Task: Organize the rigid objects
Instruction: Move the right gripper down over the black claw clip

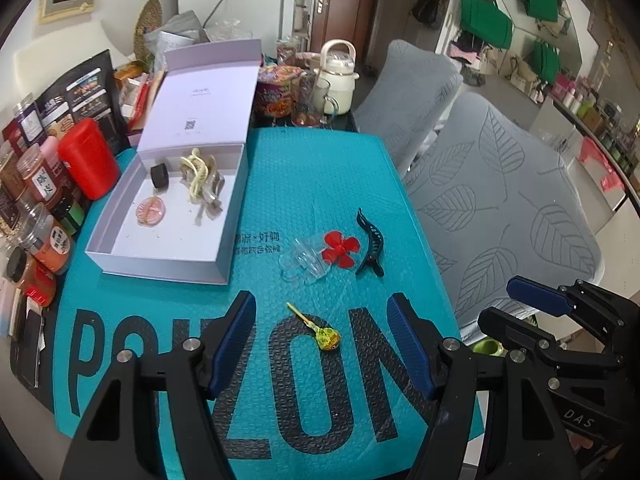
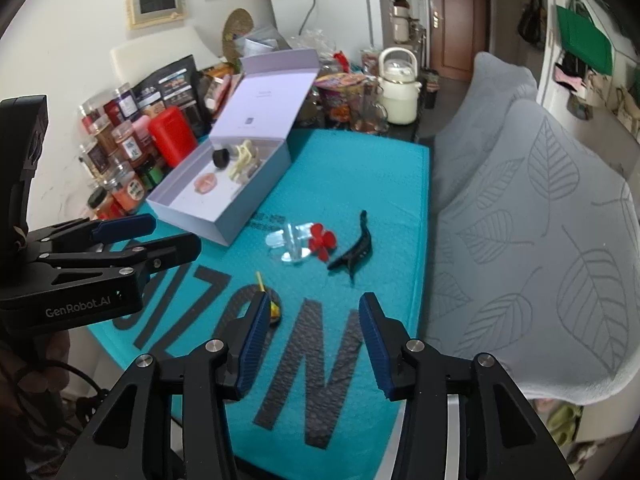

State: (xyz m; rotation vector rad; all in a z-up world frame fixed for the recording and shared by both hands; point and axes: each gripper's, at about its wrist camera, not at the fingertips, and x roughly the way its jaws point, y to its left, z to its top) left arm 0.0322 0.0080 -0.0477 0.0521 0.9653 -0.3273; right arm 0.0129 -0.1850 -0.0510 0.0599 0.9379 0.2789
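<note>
On the teal bubble mailer (image 1: 320, 168) lie a yellow lollipop (image 1: 328, 338), a clear clip with a red flower (image 1: 340, 248) and a dark claw clip (image 1: 370, 240). An open lilac box (image 1: 160, 270) at the left holds a black round piece, a cream clip and a pink disc. My left gripper (image 1: 322, 304) hangs open just above the lollipop, holding nothing. My right gripper (image 2: 314, 304) is open and holds nothing, short of the claw clip (image 2: 356, 252). Its left finger partly hides the lollipop (image 2: 274, 312). The left gripper (image 2: 174, 232) shows at the left, near the box (image 2: 192, 220).
Jars and a red canister (image 1: 90, 158) crowd the table's left edge. A cream kettle (image 1: 336, 76) and glass cups stand behind the mailer. A grey leaf-patterned sofa (image 1: 500, 208) runs along the right side.
</note>
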